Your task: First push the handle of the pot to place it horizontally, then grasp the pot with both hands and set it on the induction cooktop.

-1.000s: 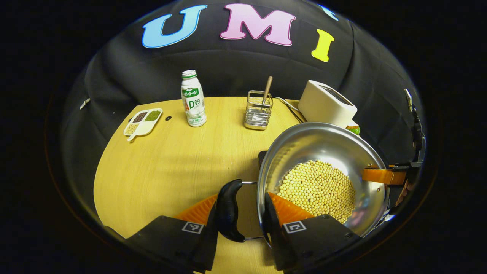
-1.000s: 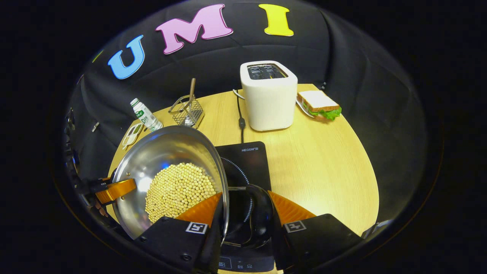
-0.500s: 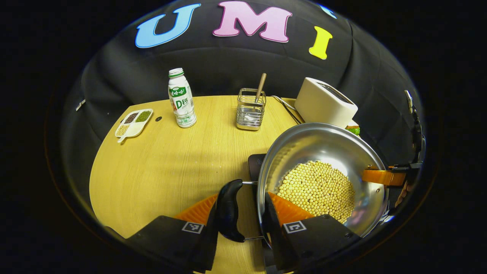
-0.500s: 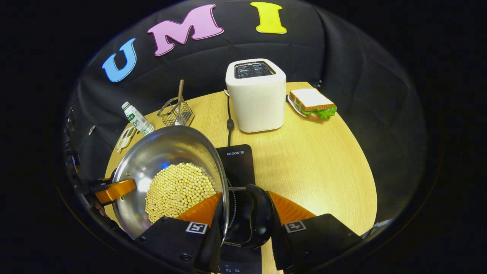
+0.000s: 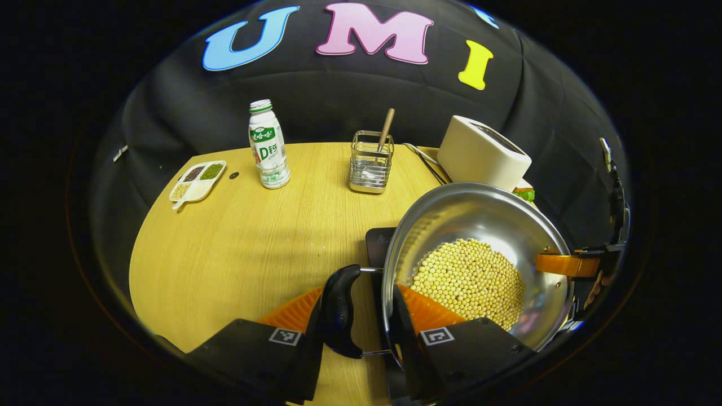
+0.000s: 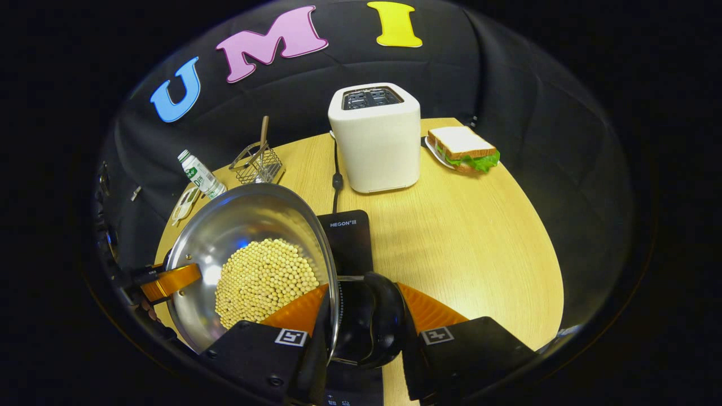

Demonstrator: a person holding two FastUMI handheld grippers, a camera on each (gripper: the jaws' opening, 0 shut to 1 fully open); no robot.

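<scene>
A steel pot (image 5: 479,220) full of pale beans (image 5: 468,282) hangs between both grippers, over the black induction cooktop (image 6: 347,237). My left gripper (image 5: 361,316) is shut on the pot's black side handle (image 5: 338,307) and rim. On the opposite side, my right gripper (image 6: 364,318) is shut on the other black handle (image 6: 381,316) and rim. In the left gripper view the right gripper (image 5: 569,265) shows at the pot's far rim. The cooktop (image 5: 377,245) peeks out beside the pot; most of it is hidden, and I cannot tell whether the pot touches it.
On the round wooden table (image 5: 254,242) stand a white toaster (image 6: 377,141) with its cord behind the cooktop, a sandwich on a plate (image 6: 462,149), a wire holder with a wooden utensil (image 5: 369,163), a drink bottle (image 5: 269,146) and a small divided dish (image 5: 197,180).
Both grippers have carried the pot to the right, and more of the cooktop is now hidden under it. Bottle and toaster have slid left in the views. Both grips are unchanged.
</scene>
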